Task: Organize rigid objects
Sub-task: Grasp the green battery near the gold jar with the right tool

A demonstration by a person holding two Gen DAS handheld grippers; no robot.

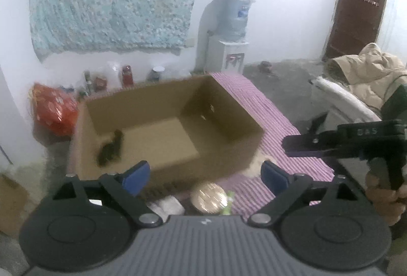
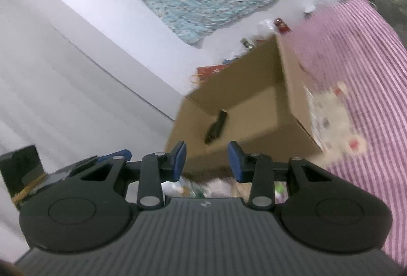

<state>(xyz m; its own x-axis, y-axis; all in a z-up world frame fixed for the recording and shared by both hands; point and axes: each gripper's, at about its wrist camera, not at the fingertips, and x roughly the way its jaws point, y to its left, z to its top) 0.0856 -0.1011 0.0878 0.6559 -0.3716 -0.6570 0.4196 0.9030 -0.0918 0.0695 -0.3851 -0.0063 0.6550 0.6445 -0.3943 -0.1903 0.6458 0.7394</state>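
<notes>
The cardboard box (image 1: 173,123) sits on the striped purple cloth (image 1: 279,123) covering the worktop, hard against its left edge, with one dark object (image 1: 110,148) already lying in the box's near-left corner. Both sets of tongs are spread and carrying nothing: the left tongs (image 1: 206,174) hang over the near edge of the worktop above a round golden thing (image 1: 209,197) and a white packet (image 1: 168,207), and the right tongs (image 2: 207,161) hang near the box's front wall.

What worries me is the crowding. The round golden thing lies touching, or nearly touching, a small green item (image 1: 227,202), so a careless pinch could catch both or flick one off the near edge. The two tools are also close together and could knock each other. Everything is blurred, so I cannot name the pieces.
</notes>
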